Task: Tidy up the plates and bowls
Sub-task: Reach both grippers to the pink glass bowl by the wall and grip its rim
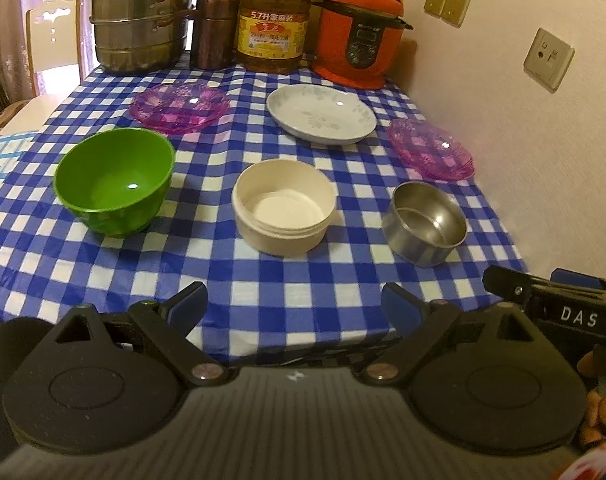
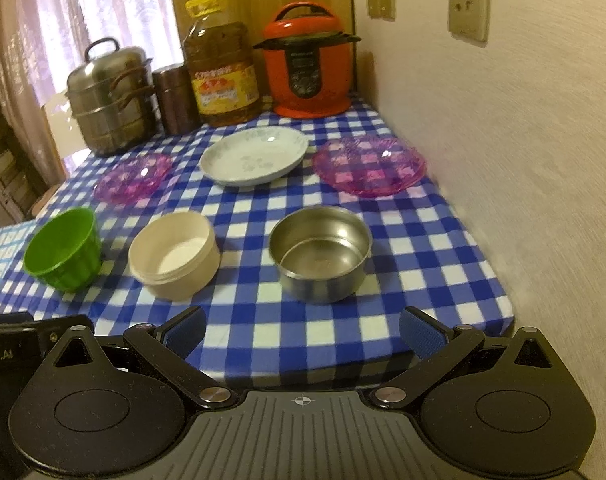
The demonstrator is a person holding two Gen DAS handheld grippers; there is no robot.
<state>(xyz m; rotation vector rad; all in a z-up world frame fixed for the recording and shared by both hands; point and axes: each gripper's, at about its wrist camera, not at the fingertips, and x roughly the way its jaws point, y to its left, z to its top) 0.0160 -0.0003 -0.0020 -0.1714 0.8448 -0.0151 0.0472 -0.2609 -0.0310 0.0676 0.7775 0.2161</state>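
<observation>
**Inspector:** Grippers first, please.

**Assessor:** The left gripper (image 1: 294, 306) and right gripper (image 2: 301, 330) both hang at the near table edge, jaws spread wide, nothing between them.

**Inspector:** And the nearest ware?

**Assessor:** A row of three, each apart from its neighbours: a green plastic bowl (image 1: 114, 181) at left, a cream round paper bowl (image 1: 283, 206) in the middle, a small stainless-steel bowl (image 2: 320, 252) at right. All upright. Nothing stands between them and the grippers.

**Inspector:** Beyond that?

**Assessor:** A second row: a pink translucent plate (image 1: 179, 107) left, a white floral ceramic plate (image 1: 321, 113) centre, a second pink translucent plate (image 2: 369, 165) right, near the wall.

**Inspector:** Far end?

**Assessor:** From left to right: a stacked steel steamer pot (image 1: 142, 20), a copper-coloured canister (image 1: 213, 31), a large oil bottle with a yellow label (image 1: 273, 20) and a red electric pressure cooker (image 2: 308, 63).

**Inspector:** Surface and room?

**Assessor:** A blue-and-white checked tablecloth (image 2: 435, 248); a beige wall with sockets (image 1: 548, 59) on the right; curtains at far left.
</observation>
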